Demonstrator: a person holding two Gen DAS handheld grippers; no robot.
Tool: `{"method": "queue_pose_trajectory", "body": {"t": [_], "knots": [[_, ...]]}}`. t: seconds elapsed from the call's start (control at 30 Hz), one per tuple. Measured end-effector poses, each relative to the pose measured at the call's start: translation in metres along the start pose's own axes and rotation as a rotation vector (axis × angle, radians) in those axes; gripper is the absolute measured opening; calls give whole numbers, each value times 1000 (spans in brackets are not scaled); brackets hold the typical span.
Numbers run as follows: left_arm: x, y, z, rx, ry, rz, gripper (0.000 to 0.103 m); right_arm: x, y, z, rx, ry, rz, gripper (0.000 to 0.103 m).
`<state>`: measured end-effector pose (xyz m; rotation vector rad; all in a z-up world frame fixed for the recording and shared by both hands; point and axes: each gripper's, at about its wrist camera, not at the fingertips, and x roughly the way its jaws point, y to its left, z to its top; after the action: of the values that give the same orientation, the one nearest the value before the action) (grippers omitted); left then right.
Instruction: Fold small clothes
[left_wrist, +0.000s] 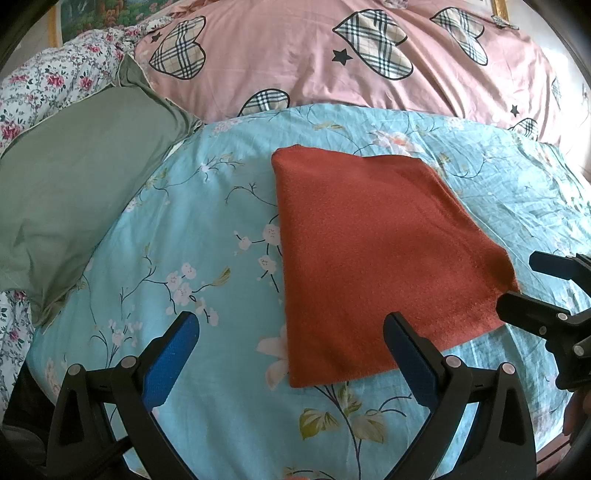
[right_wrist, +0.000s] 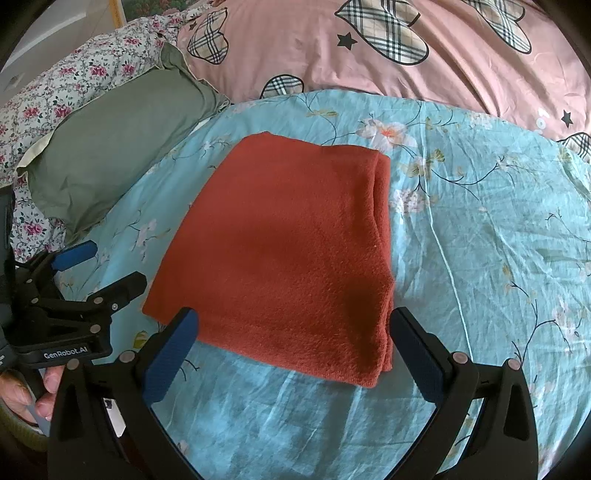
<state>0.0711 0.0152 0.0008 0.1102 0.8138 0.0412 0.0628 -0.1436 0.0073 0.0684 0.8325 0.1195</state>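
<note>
A rust-red folded cloth (left_wrist: 376, 254) lies flat on the light blue floral sheet (left_wrist: 207, 229); it also shows in the right wrist view (right_wrist: 288, 251), with stacked layers along its right edge. My left gripper (left_wrist: 291, 325) is open and empty, hovering over the cloth's near left corner. My right gripper (right_wrist: 295, 321) is open and empty, just above the cloth's near edge. The right gripper (left_wrist: 517, 284) shows at the right edge of the left wrist view, beside the cloth's right corner. The left gripper (right_wrist: 114, 266) shows at the left of the right wrist view.
A green pillow (left_wrist: 70, 192) lies to the left on the bed, also in the right wrist view (right_wrist: 110, 147). A pink quilt with plaid hearts (left_wrist: 332, 59) lies behind. A floral cover (right_wrist: 62, 85) is at the far left.
</note>
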Motion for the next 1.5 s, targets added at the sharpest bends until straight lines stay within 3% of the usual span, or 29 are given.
{"method": "queue_pose_trajectory", "body": {"t": [1.5], "knots": [[-5, -1, 10, 4, -14, -6, 100, -3, 0, 14, -21, -21, -1, 103]]}}
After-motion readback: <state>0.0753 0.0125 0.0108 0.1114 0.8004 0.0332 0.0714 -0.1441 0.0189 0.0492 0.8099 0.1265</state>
